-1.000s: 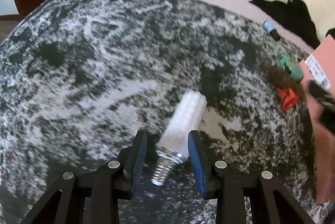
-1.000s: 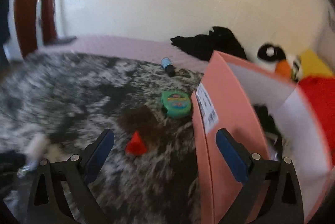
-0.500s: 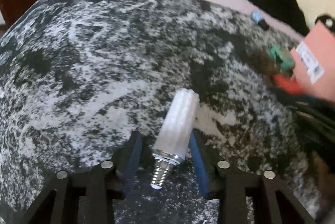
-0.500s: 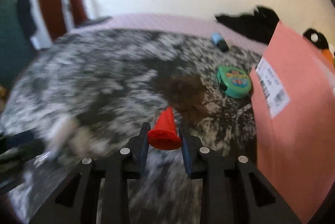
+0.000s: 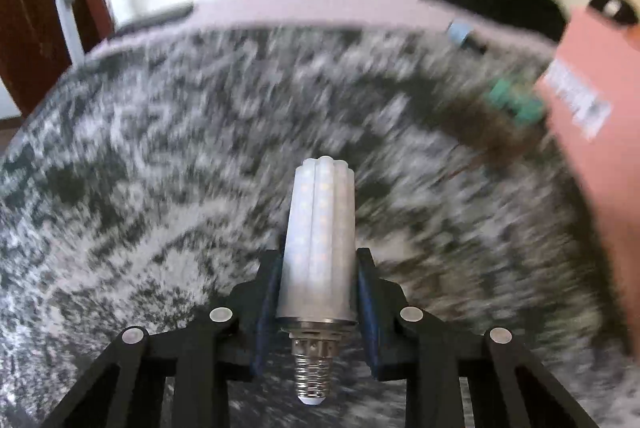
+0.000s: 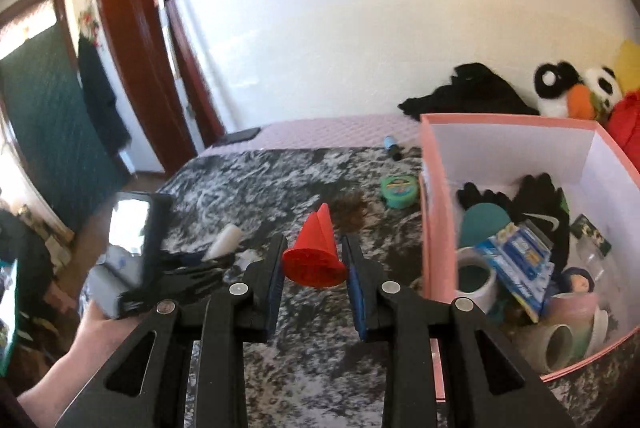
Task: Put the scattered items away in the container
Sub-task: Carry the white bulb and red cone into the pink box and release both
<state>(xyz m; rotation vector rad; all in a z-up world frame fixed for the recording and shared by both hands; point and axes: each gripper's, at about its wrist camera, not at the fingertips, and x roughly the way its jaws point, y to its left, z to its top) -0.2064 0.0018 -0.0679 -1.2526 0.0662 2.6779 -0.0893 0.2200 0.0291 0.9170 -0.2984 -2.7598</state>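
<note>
Fingers (image 5: pixel 366 292) clamp bulb (image 5: pixel 318 240) lengthwise, screw base toward camera.

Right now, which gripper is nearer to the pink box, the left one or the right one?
Right. The right gripper, holding the red cone, is just beside the pink box. The left gripper, closing on the white bulb, is farther across the blanket.
</note>
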